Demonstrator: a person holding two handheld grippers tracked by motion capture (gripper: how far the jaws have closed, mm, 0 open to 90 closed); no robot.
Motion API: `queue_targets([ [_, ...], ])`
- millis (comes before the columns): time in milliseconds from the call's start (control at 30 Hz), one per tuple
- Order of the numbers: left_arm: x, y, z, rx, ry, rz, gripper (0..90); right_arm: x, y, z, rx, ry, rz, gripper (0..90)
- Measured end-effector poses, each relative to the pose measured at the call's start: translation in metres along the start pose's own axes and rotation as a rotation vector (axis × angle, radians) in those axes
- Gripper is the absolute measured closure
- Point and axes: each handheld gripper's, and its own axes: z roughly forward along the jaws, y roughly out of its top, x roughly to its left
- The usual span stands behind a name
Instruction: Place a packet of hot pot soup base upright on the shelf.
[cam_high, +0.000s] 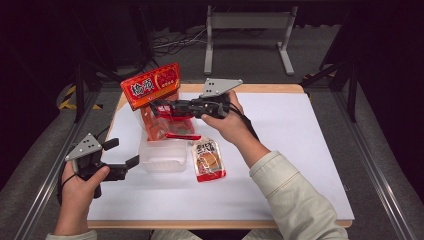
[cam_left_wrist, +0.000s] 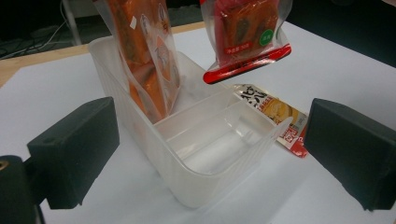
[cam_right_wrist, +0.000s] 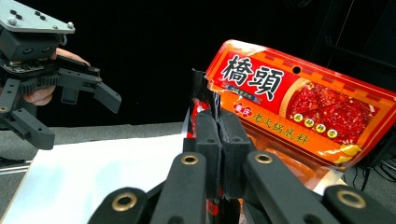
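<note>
My right gripper (cam_high: 157, 108) hovers above the clear plastic container (cam_high: 162, 161) and is shut on the top edge of a small red sachet (cam_high: 176, 128), which hangs over the container's middle. In the right gripper view the jaws (cam_right_wrist: 217, 122) pinch together on that sachet's edge (cam_right_wrist: 198, 100). A large orange-red seasoning packet (cam_high: 150, 86) stands upright in the container's far compartment. Another small sachet (cam_high: 207, 160) lies flat on the table just right of the container. My left gripper (cam_high: 121, 152) rests open at the container's left, jaws wide either side of the near compartment (cam_left_wrist: 219, 182).
The white table mat (cam_high: 295, 145) spreads out to the right and front. The wooden table edge (cam_high: 265, 88) runs along the back, with a metal stand (cam_high: 247, 22) on the floor beyond. Dark floor and rails flank both sides.
</note>
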Motion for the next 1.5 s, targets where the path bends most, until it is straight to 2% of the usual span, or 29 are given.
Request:
queue_targets([
  [367,0.001,0.0,0.0,-0.003,-0.008,-0.003,2.5,0.001,-0.006,0.011,-0.005,-0.002,0.0,89.2],
  [967,0.004,-0.002,0.001,0.007,-0.013,-0.005,2.1,0.009,-0.017,0.041,-0.001,0.045,-0.002,88.8],
  [1167,0.004,-0.002,0.002,0.008,-0.014,-0.005,2.1,0.011,-0.021,0.05,0.018,0.045,-0.013,88.3],
  [1500,0.004,-0.003,0.004,0.014,-0.016,-0.004,2.1,0.011,-0.025,0.057,0.0,0.038,0.005,87.8],
])
